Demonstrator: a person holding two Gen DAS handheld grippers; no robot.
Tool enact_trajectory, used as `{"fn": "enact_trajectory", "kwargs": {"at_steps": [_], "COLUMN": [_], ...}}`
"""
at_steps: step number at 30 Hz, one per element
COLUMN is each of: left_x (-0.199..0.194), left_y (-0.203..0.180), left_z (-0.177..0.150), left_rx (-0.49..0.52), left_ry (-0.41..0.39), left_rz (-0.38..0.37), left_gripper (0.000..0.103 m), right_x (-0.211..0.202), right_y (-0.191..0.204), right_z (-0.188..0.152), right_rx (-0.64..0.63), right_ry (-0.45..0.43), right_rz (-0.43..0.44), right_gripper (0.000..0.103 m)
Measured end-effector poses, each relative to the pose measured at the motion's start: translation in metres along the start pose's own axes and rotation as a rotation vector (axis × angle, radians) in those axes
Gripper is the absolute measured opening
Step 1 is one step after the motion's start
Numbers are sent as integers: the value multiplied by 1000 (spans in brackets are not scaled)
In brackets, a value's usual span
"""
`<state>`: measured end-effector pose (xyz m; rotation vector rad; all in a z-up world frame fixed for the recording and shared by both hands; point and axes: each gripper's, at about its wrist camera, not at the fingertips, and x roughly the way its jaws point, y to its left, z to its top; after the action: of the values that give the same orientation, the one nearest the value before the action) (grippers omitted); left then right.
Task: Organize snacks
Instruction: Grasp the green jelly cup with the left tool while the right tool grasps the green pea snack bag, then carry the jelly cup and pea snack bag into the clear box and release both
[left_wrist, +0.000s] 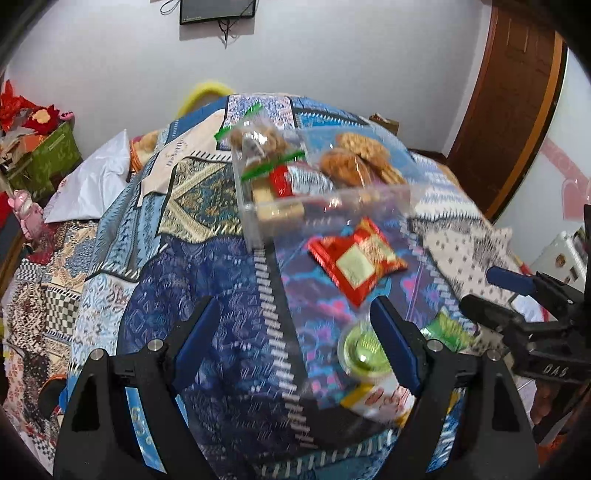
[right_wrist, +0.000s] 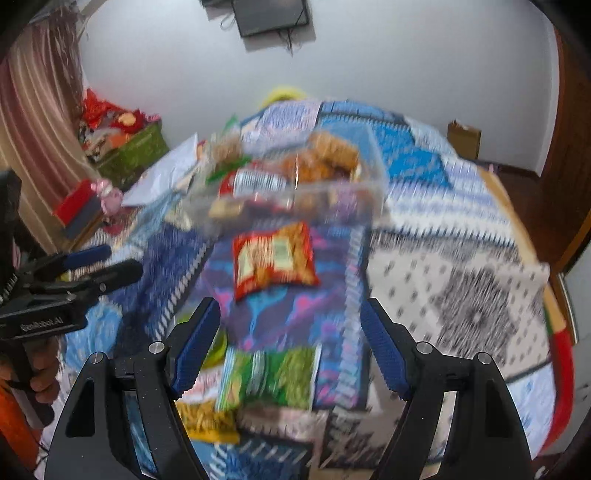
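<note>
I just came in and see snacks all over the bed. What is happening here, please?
A person holds a gripper in each hand above a patterned bedspread and is sorting snacks. Both the left gripper and the right gripper are open and hold nothing. A clear plastic box already contains cookies and wrapped snacks. A red packet, a green packet and a few others lie loose in front of the box.

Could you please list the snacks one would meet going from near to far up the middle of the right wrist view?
Green snack packet → red snack packet → clear container holding cookies.
</note>
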<state>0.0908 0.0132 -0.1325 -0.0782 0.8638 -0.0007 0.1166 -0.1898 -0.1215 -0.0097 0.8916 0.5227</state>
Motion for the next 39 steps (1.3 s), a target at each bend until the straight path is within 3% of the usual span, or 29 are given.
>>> {"fn": "enact_trajectory", "kwargs": {"at_steps": [3, 11, 16, 21, 31, 34, 36, 39], "left_x": [1, 6, 11, 24, 55, 60, 60, 57], "left_y": [-6, -15, -24, -37, -50, -46, -44, -44], "left_z": [-13, -28, -31, -34, -33, -34, -34, -32], "left_rx": [18, 14, 26, 39, 30, -17, -32, -30], "left_ry": [-2, 36, 56, 92, 141, 141, 128, 112], "left_rz": [29, -25, -56, -76, -70, -76, -84, -84], "left_gripper": [84, 84, 84, 84, 83, 73, 57, 56], "right_x": [11, 30, 32, 31, 12, 7, 5, 2], "right_y": [8, 19, 15, 11, -11, -17, -20, -23], "right_z": [-16, -45, -48, -49, -48, -45, -42, -38], "right_rx": [-15, -63, -71, -87, -31, -16, -8, -1], "right_ry": [51, 133, 122, 111, 55, 41, 31, 17], "right_rz": [16, 7, -2, 4, 4, 4, -2, -8], "right_gripper": [76, 76, 76, 53, 46, 46, 46, 46]}}
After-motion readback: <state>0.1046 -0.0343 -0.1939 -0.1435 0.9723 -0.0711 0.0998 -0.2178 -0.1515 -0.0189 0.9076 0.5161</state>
